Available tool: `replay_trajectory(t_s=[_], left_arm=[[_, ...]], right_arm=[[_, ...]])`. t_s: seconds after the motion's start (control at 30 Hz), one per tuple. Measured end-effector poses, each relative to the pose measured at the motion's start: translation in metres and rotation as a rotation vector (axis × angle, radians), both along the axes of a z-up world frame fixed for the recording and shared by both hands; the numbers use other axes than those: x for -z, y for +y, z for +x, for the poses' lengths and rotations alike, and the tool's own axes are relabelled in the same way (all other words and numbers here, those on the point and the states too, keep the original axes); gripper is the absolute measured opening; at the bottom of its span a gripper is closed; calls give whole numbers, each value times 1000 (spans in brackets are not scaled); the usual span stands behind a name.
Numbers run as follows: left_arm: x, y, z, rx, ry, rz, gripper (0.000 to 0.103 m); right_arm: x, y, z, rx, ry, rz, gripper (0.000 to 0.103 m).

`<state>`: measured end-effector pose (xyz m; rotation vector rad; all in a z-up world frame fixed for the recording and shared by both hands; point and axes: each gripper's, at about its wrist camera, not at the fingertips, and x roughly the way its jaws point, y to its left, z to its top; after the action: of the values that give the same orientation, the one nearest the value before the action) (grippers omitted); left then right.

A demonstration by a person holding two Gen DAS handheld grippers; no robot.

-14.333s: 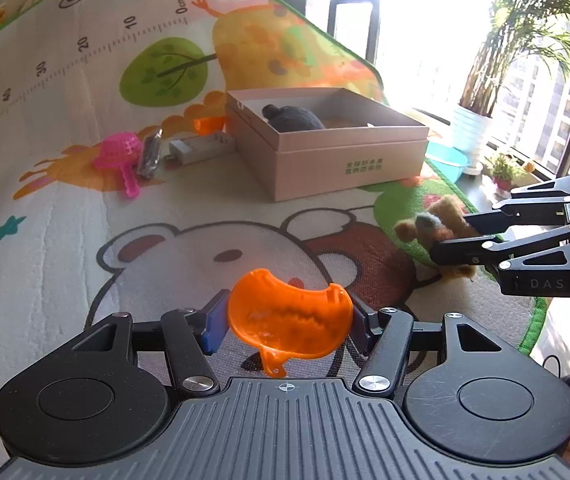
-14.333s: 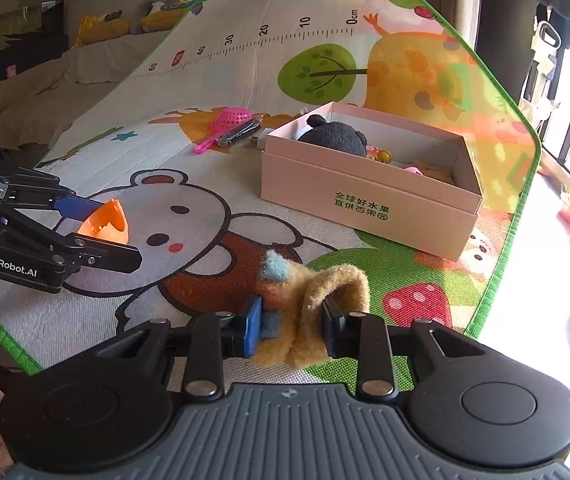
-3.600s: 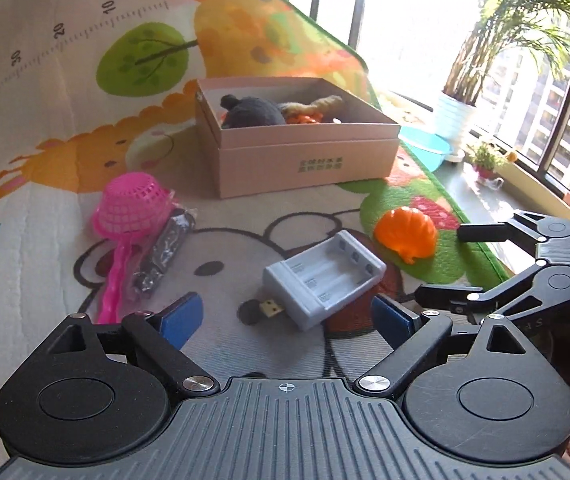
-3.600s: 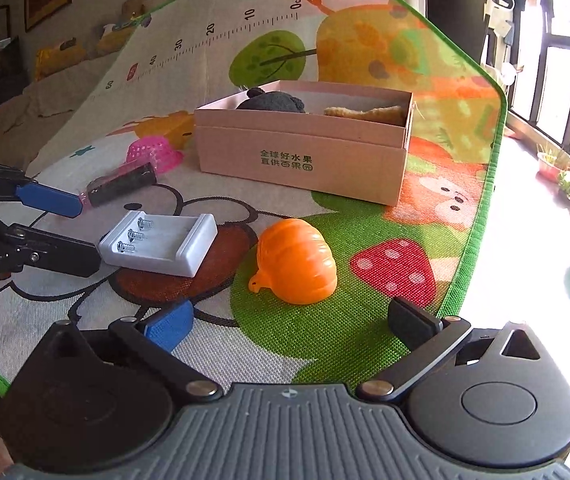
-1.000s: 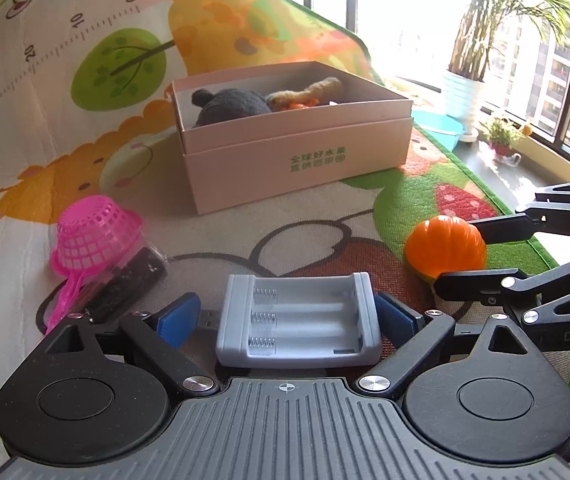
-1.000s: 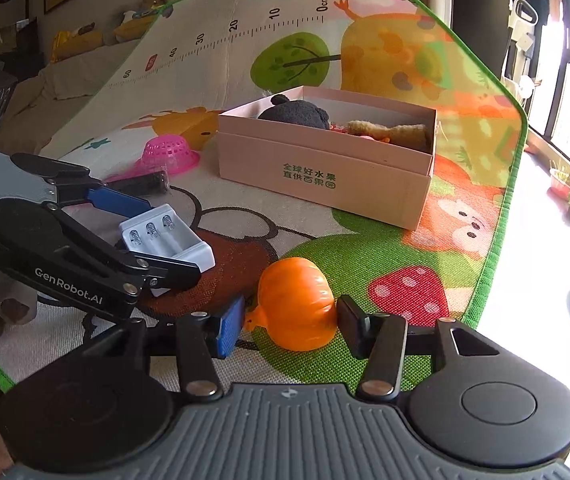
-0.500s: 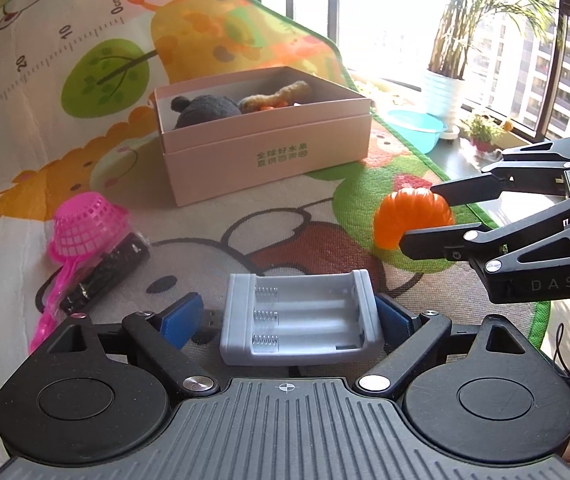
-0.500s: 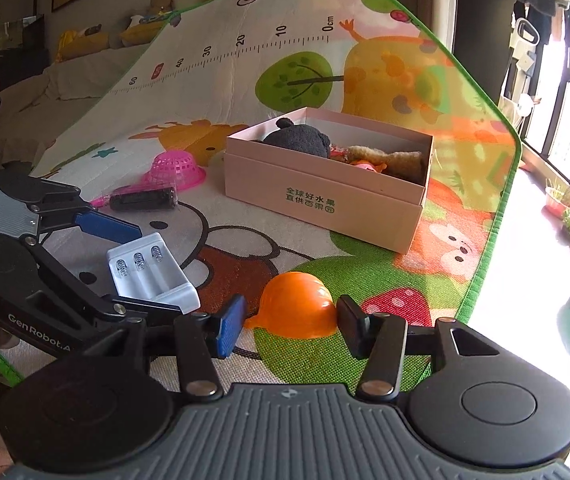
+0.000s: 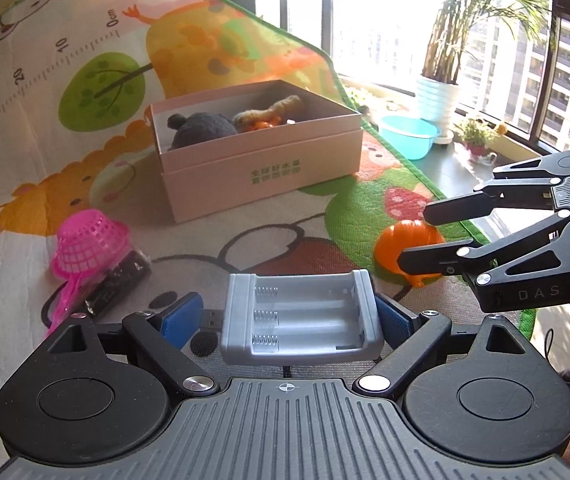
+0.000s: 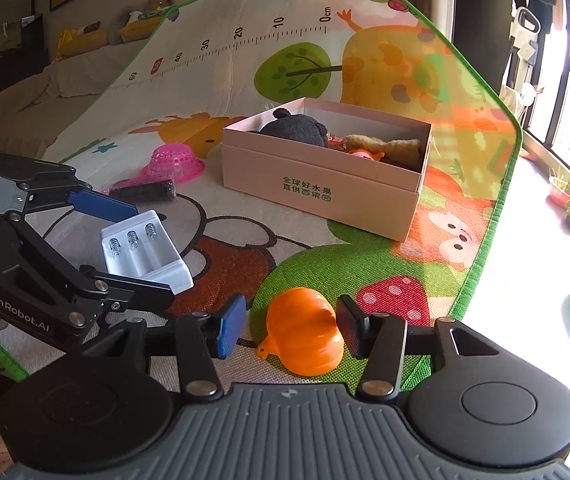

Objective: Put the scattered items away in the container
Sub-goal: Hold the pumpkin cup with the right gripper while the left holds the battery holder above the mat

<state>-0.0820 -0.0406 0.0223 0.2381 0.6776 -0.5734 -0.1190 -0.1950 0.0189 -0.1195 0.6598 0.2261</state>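
Holding one battery case (image 9: 301, 314) in our left gripper (image 9: 287, 318); right gripper (image 10: 291, 326) open around one orange shell (image 10: 305, 336); one box (image 9: 261, 160), one pink sieve (image 9: 87, 240).

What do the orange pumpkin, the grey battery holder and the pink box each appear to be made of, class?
Orange pumpkin: probably hard moulded plastic; glossy highlights on smooth ribs.
Grey battery holder: likely matte plastic with metal coil springs in its slots.
Pink box: seemingly cardboard; thin flat walls, crisp edges, printed green characters.
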Motion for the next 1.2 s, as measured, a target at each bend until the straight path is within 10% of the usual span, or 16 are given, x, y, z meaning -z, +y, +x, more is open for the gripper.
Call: replay_trajectory(t_s=[0.33,0.47,0.67,0.87,1.2], left_arm=[[-6,2,6,26,-12,9,94],[-2,4,7,19,8,12,94],[3,4,7,17,26,16,94],[5,4,5,21,32,11,94],[-2,8,5,23,14,-17,94]], right_arm=[[0,-4,0,12,-9,-14,45],[6,-1,0,-14,6,-12,66],[13,-4,4,1,22,-3,67],[13,-5,6,10,37,-11,46],[-6,-15,8,-6,78,87,46]])
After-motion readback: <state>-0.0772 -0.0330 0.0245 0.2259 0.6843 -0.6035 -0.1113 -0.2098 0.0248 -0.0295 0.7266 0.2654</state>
